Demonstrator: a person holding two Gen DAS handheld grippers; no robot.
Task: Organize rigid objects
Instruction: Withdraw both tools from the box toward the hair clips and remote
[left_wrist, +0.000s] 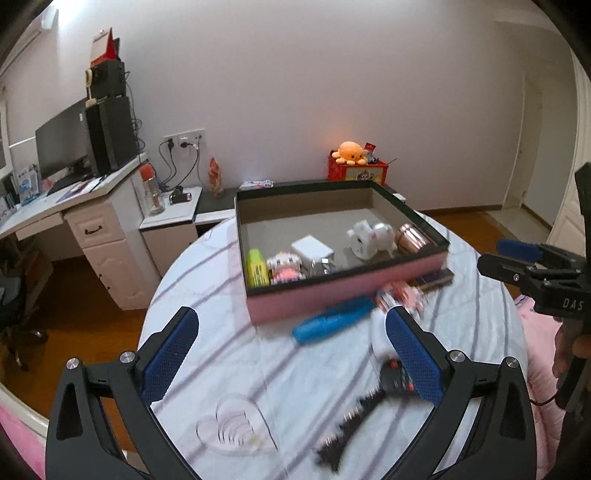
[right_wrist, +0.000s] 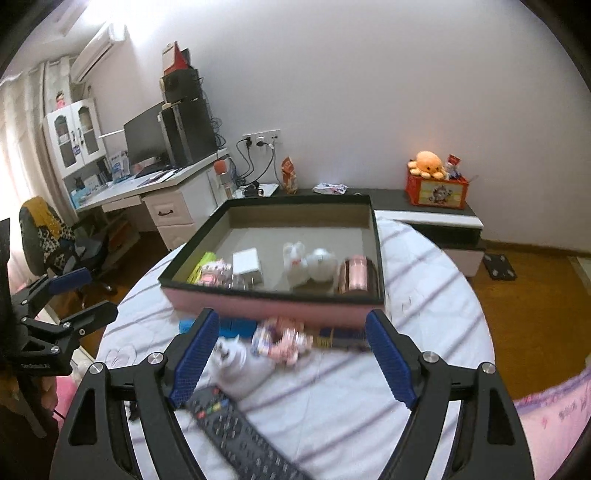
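Both grippers' fingers (left_wrist: 173, 354) spread wide, nothing held! Left gripper (left_wrist: 291, 354) and right gripper (right_wrist: 291, 360) hover near the box (left_wrist: 343, 291); remote (right_wrist: 236, 435) lies before it.

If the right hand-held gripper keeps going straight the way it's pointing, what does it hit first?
Probably the pink block toy lying on the table just before the pink box; the right hand-held gripper, open and empty, frames it. Blur makes depth uncertain.
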